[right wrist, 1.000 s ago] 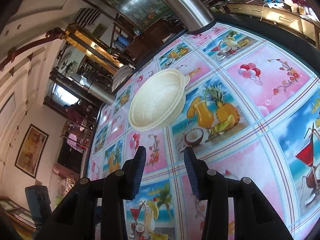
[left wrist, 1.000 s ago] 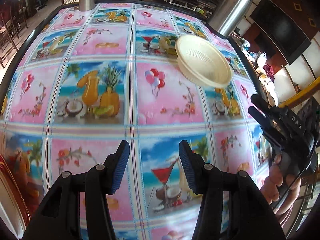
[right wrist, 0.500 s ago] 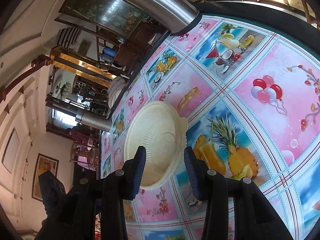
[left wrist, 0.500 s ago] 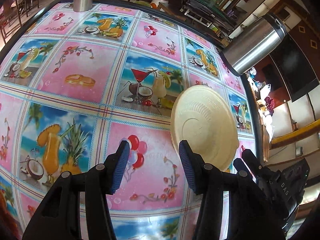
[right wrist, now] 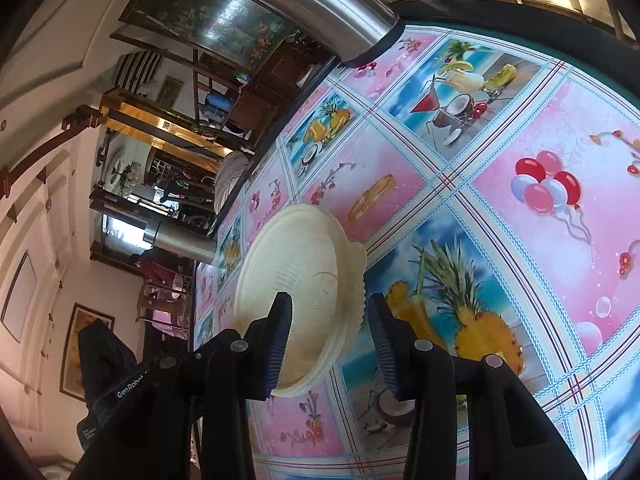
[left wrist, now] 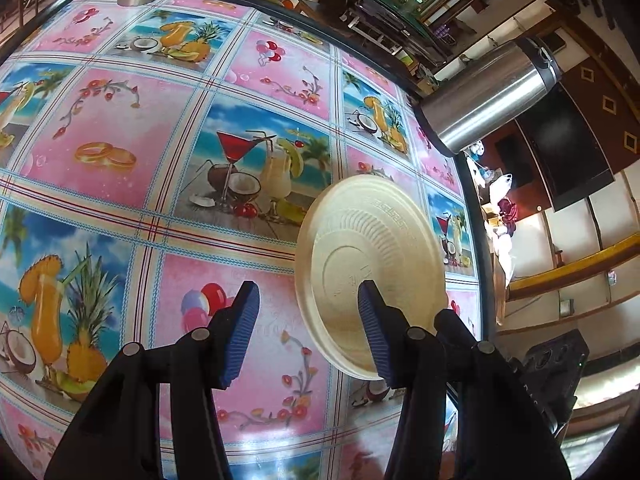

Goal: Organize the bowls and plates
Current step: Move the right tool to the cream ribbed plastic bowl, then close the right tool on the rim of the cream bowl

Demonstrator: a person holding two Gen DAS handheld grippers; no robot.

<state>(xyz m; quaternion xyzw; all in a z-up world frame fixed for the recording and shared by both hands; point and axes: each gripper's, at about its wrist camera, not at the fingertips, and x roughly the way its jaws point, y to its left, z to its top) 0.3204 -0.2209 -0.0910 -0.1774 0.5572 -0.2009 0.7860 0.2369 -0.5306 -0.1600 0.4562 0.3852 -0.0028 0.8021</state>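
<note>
Both tools are matte black plastic. The left gripper [left wrist: 308, 332] and the right gripper [right wrist: 328, 340] each carry two angular fingers lined with ribbed blue pads [left wrist: 239, 336] and round silver screws at the pivots. White "GenRobot" lettering marks the left gripper's body seen from the right wrist.

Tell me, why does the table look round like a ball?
Left wrist view: the fisheye lens bends the tablecloth grid into curves, and the steel flask leans sideways. Right wrist view: the same bulge, the room tips over, and the cream bowl stays sharp.

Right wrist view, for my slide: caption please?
Open right gripper straddles the cream bowl's rim on the tablecloth.
</note>
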